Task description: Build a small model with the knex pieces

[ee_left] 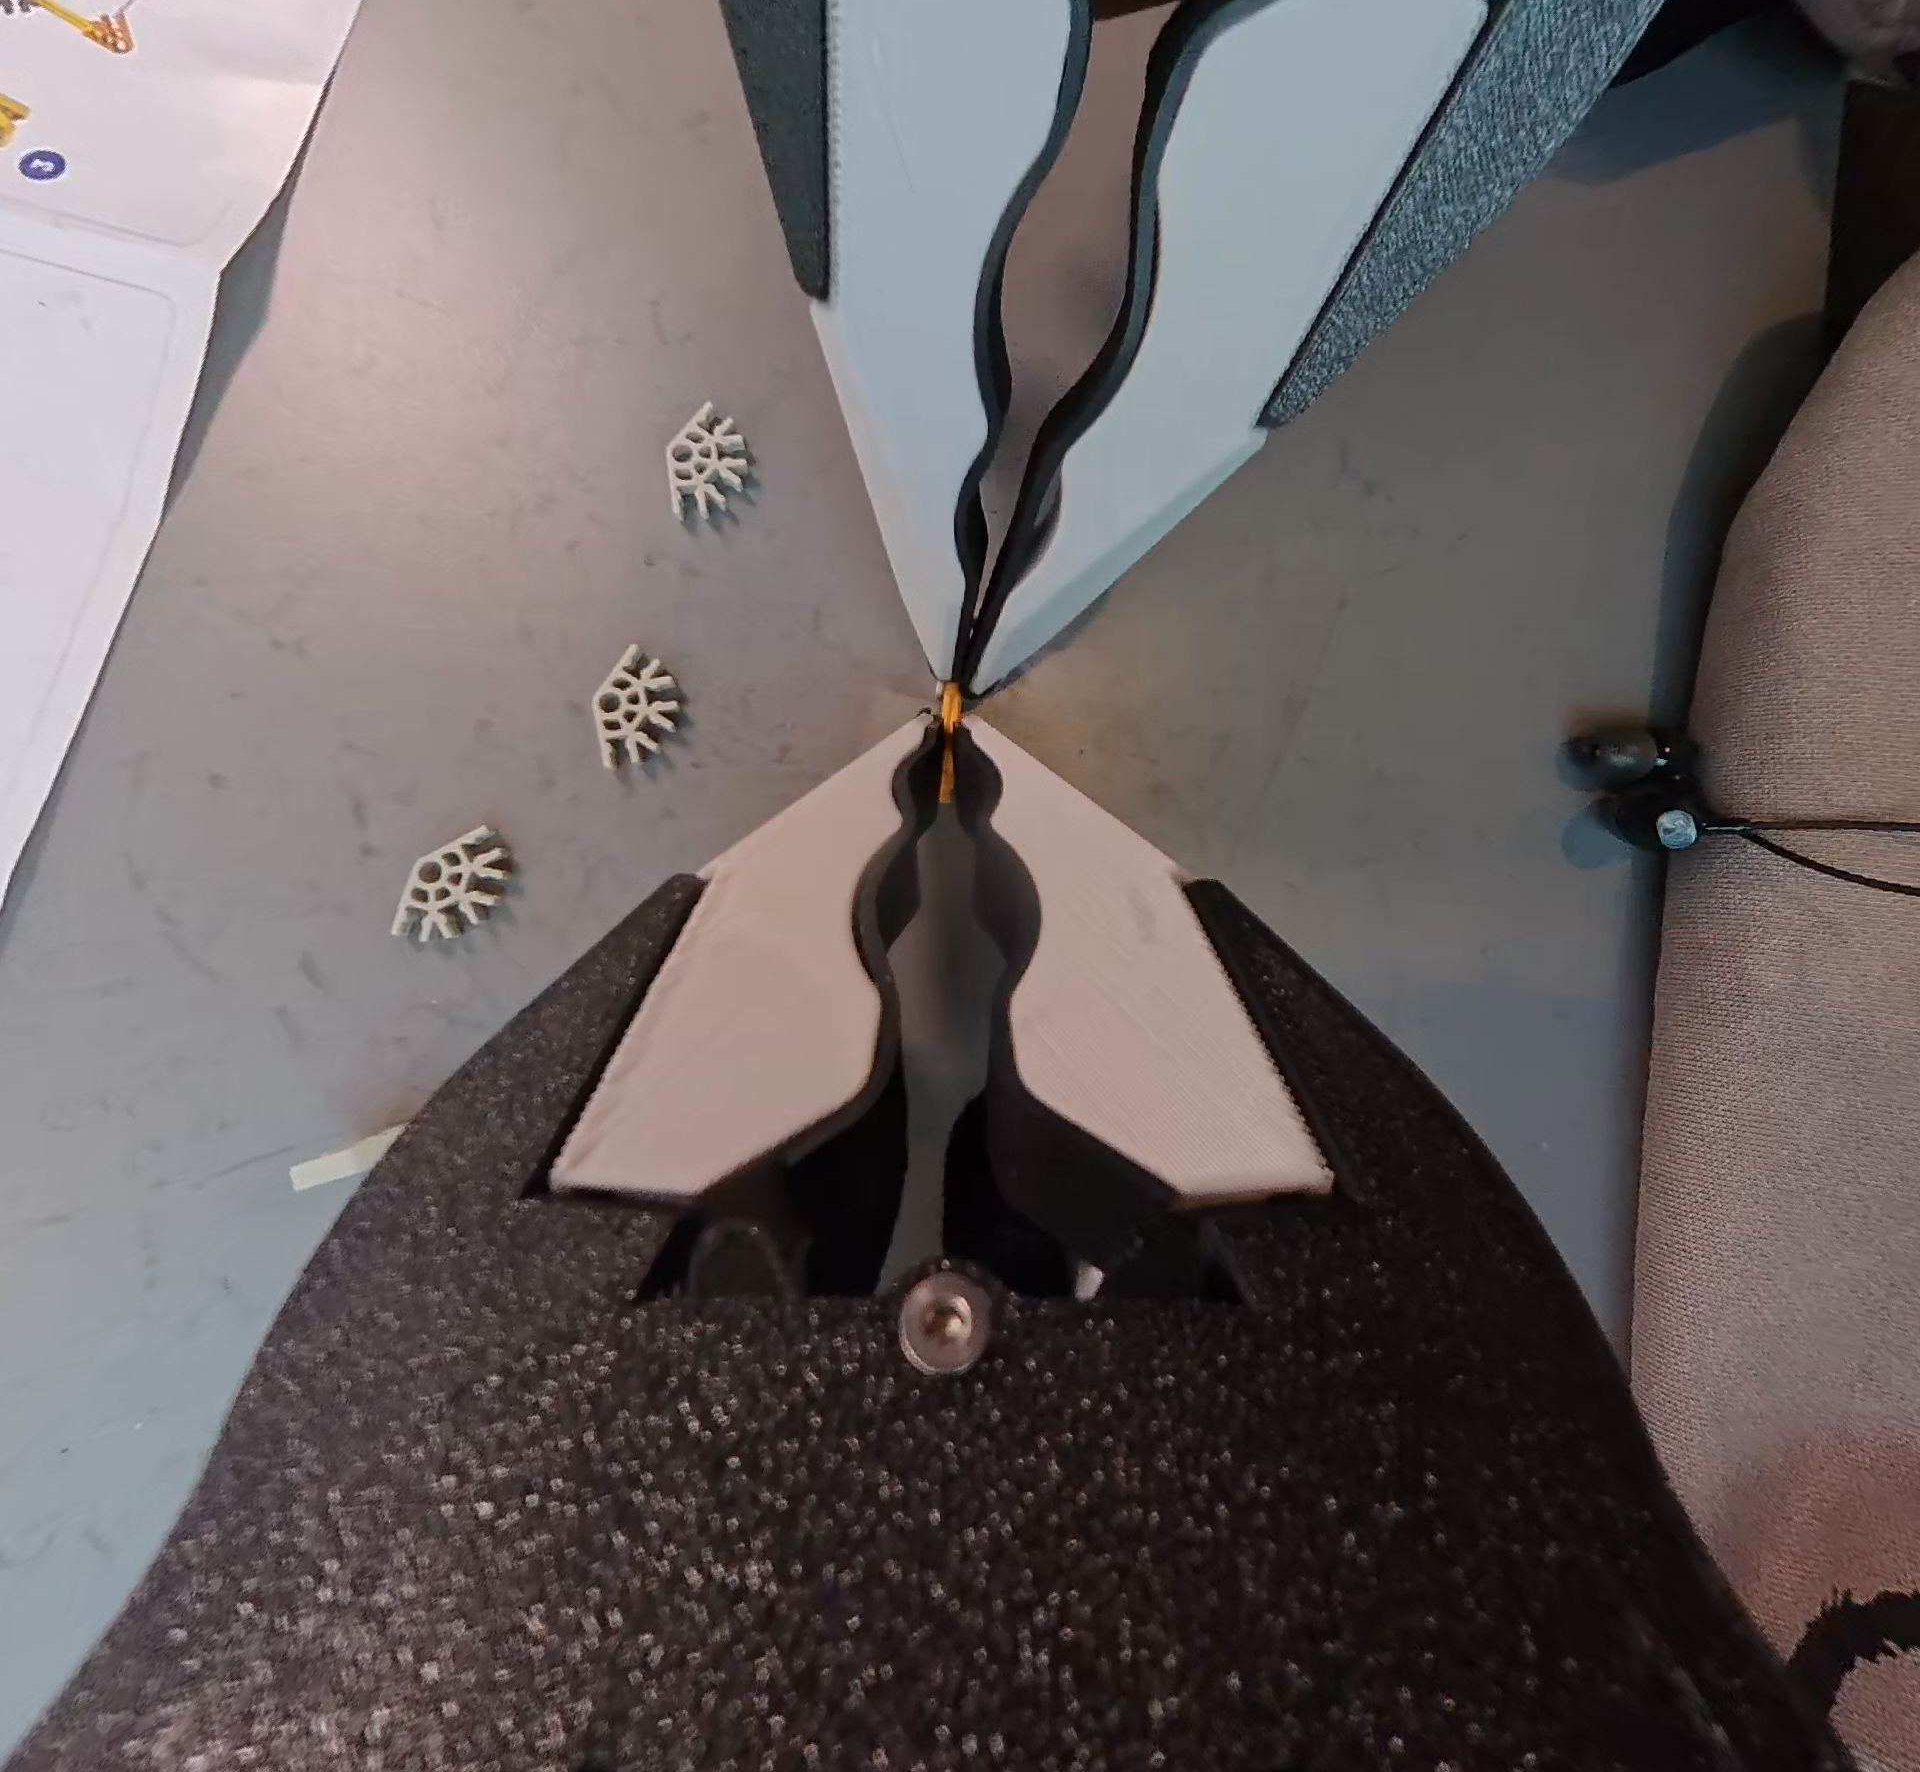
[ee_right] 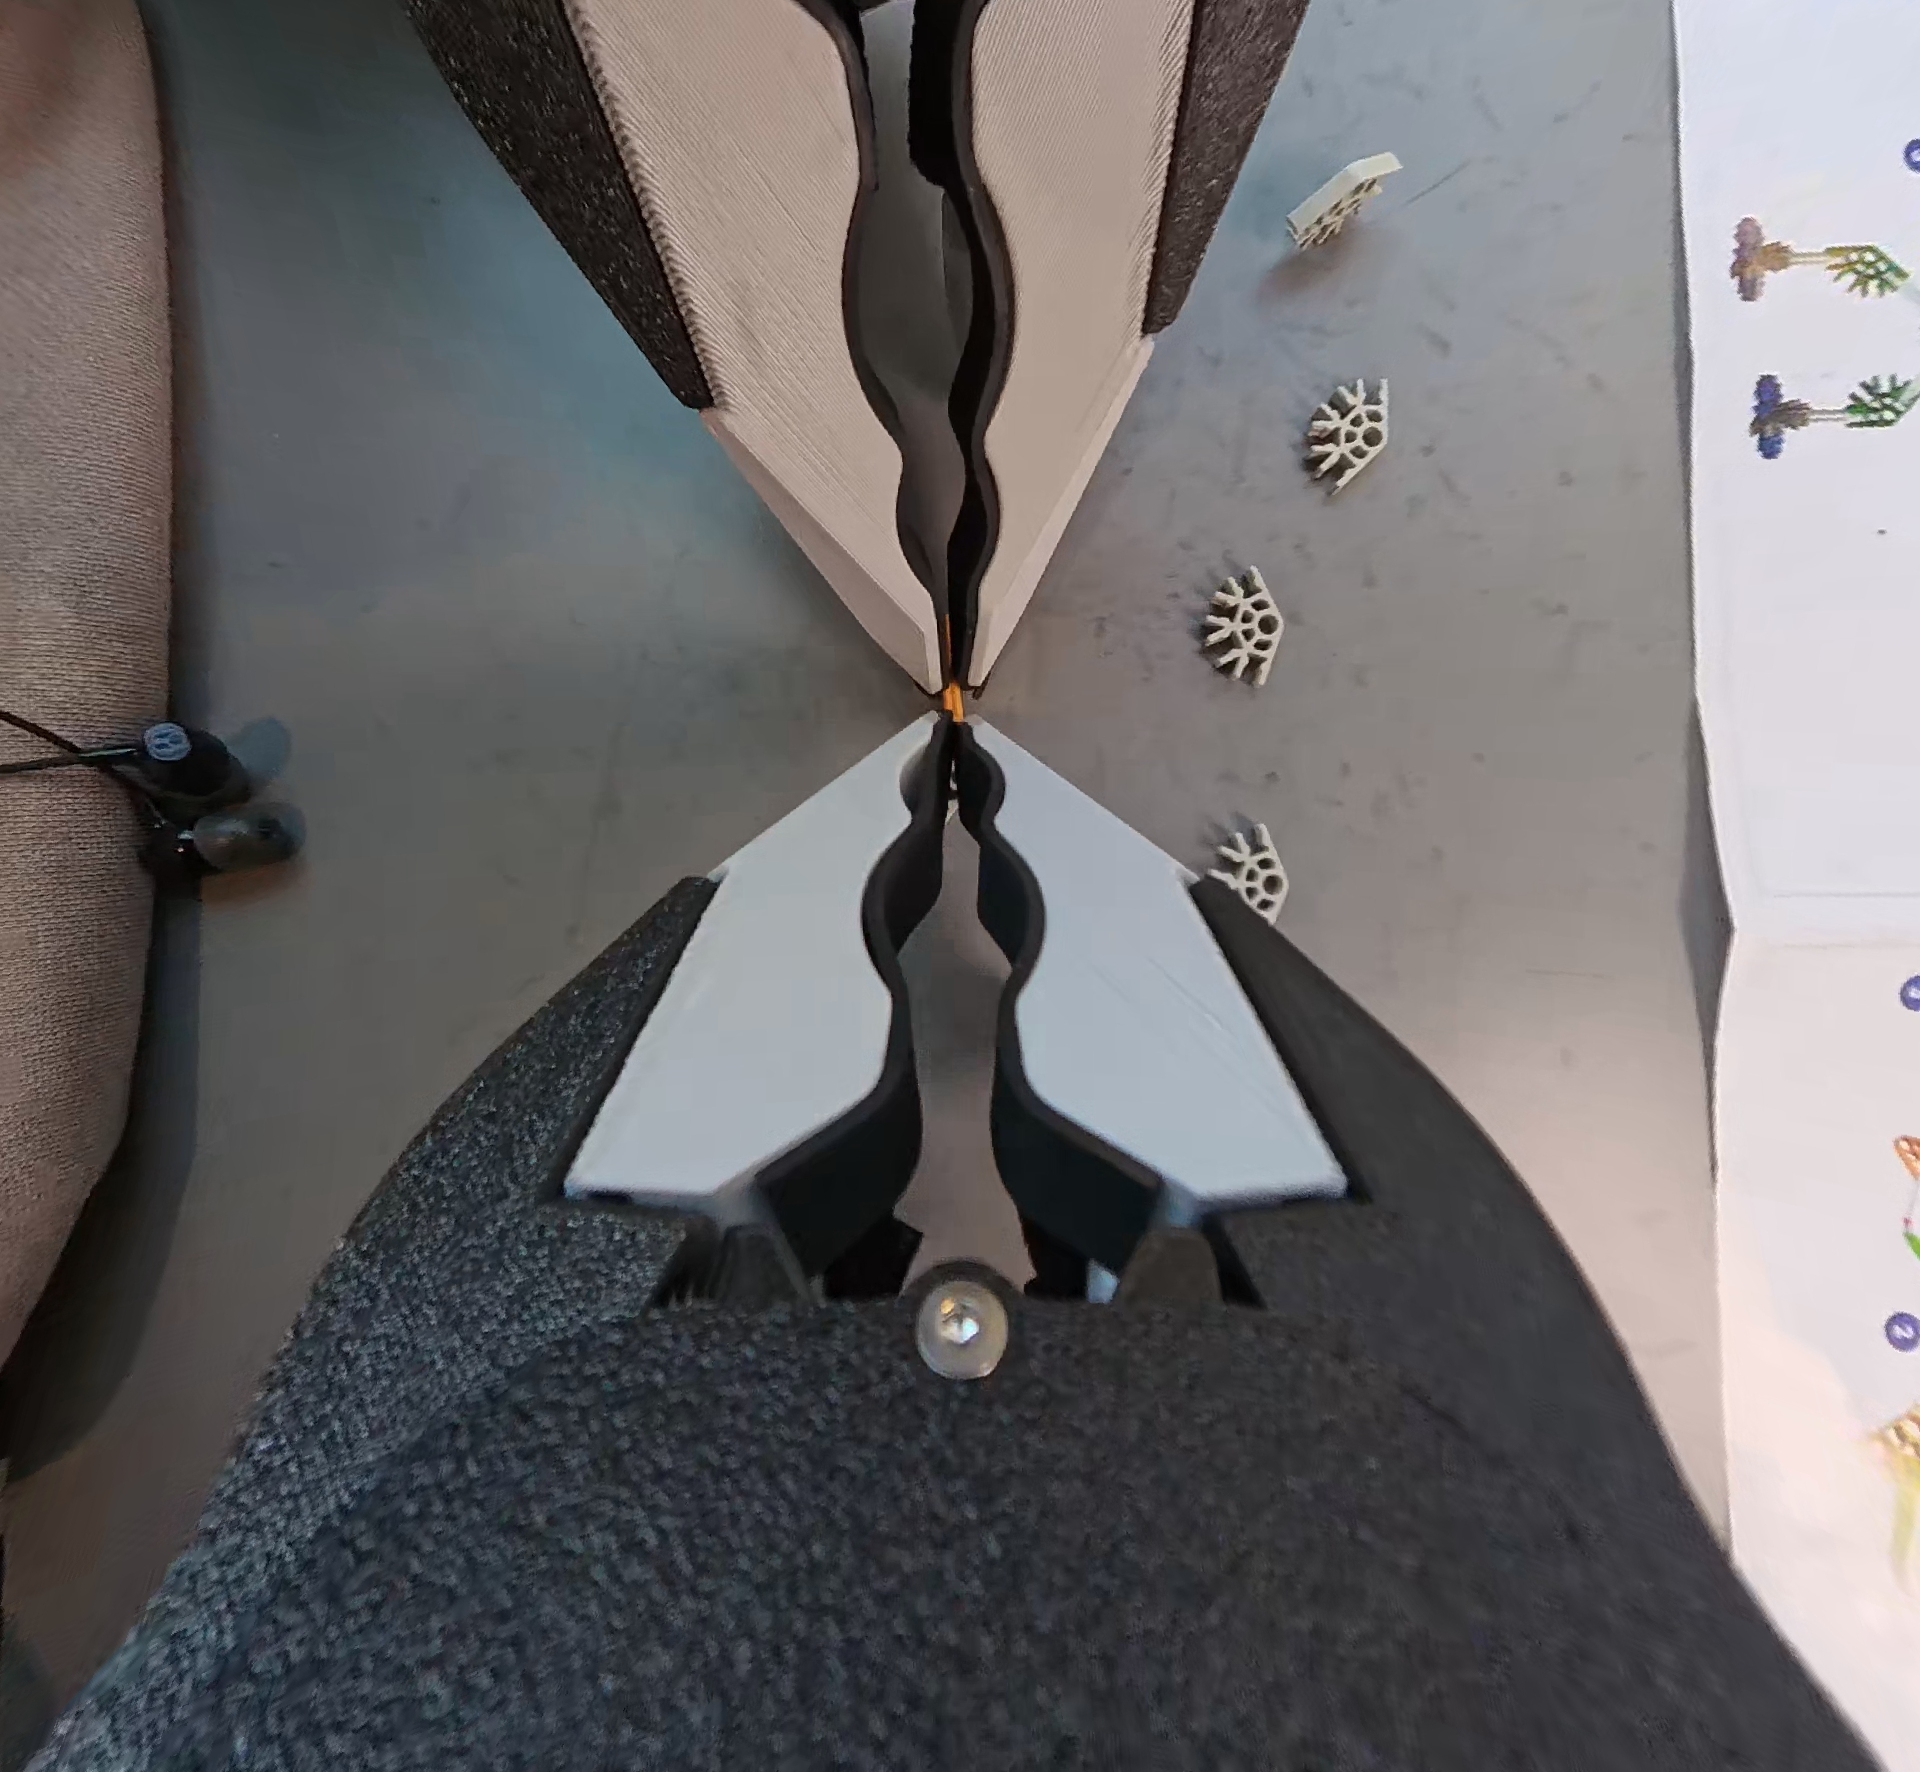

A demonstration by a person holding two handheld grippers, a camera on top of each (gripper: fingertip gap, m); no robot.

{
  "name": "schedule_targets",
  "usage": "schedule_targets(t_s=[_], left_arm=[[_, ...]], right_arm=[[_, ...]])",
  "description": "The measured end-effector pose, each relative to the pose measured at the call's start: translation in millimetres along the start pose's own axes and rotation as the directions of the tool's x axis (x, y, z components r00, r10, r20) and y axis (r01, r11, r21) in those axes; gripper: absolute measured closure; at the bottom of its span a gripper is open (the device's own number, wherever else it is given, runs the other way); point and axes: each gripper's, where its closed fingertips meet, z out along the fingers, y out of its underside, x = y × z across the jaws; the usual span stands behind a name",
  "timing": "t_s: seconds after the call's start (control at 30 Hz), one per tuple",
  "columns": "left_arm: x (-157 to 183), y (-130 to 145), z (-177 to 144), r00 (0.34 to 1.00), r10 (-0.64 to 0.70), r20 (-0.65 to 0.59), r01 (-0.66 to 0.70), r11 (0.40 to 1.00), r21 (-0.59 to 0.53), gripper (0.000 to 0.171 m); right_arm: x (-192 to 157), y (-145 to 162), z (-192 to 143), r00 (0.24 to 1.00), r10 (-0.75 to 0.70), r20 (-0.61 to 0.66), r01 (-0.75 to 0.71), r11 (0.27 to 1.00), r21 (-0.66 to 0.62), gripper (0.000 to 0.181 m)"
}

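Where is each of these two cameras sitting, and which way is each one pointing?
Left wrist view: sits on the left gripper, looking along its fingers down at the grey table; the right gripper faces it tip to tip.
Right wrist view: sits on the right gripper, looking the opposite way; the left gripper faces it.
Shared: the small orange rod pinched between both tips, the grey snowflake connectors, the black earphones, the instruction sheet.
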Motion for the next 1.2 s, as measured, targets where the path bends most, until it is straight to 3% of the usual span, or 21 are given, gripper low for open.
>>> schedule_targets(t_s=[0.17, 0.3, 0.53, 0.93, 1.2], left_arm=[[0, 0, 0, 1.000, -0.002, -0.010, 0.002, 1.000, 0.007, 0.170], [0, 0, 0, 1.000, -0.001, -0.028, 0.002, 1.000, 0.031, 0.170], [-2, -3, 2, 0.997, 0.069, -0.019, -0.068, 0.996, 0.065, 0.169], [-18, -6, 3, 0.982, 0.164, 0.095, -0.172, 0.981, 0.087, 0.162], [-25, -6, 2, 0.986, 0.132, 0.098, -0.142, 0.984, 0.106, 0.163]], right_arm=[[0, 1, 0, 1.000, 0.005, 0.000, -0.005, 0.999, -0.050, 0.181], [0, 1, -1, 1.000, 0.010, 0.004, -0.010, 1.000, -0.013, 0.181], [-3, 6, -4, 1.000, -0.027, 0.006, 0.027, 1.000, 0.006, 0.160], [11, 15, -7, 0.996, 0.069, -0.058, -0.071, 0.997, -0.029, 0.169], [17, 21, -12, 0.983, 0.168, -0.070, -0.170, 0.985, -0.034, 0.167]])
